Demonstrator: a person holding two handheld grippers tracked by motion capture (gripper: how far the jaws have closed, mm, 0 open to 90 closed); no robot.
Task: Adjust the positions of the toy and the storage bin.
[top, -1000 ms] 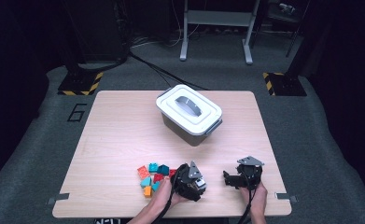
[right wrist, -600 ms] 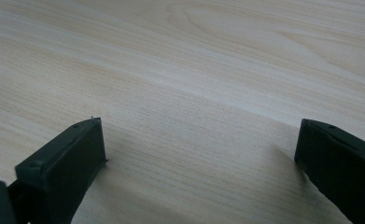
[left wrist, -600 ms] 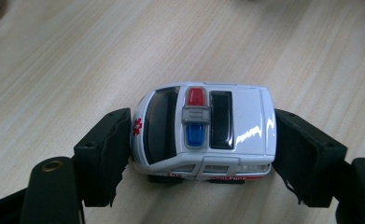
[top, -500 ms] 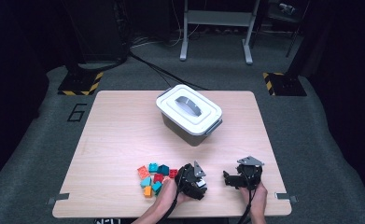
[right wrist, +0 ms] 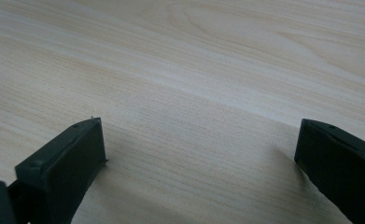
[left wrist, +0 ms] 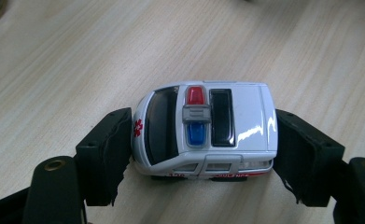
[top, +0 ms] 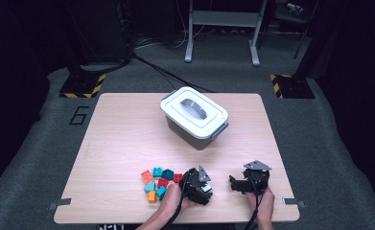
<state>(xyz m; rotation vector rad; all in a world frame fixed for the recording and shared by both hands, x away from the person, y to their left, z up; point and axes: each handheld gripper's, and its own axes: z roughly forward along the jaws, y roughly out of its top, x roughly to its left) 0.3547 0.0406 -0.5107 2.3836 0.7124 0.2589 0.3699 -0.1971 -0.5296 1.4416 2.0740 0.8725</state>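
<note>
A white toy ambulance (left wrist: 204, 131) sits on the pale wooden table (top: 123, 129) near its front edge, clamped end to end by the left gripper (left wrist: 203, 144). The right gripper (right wrist: 199, 163) gapes, empty. Dark grey carpet (top: 27, 167) surrounds the table.

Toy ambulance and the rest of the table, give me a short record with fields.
held thing: toy ambulance, white, red and blue roof lights
left gripper: jaws closed on the ambulance's front and rear ends
right gripper: jaws wide apart over bare wood
table: light wood
box: lid on, handle on top
blocks: loose cluster beside the left gripper
</note>
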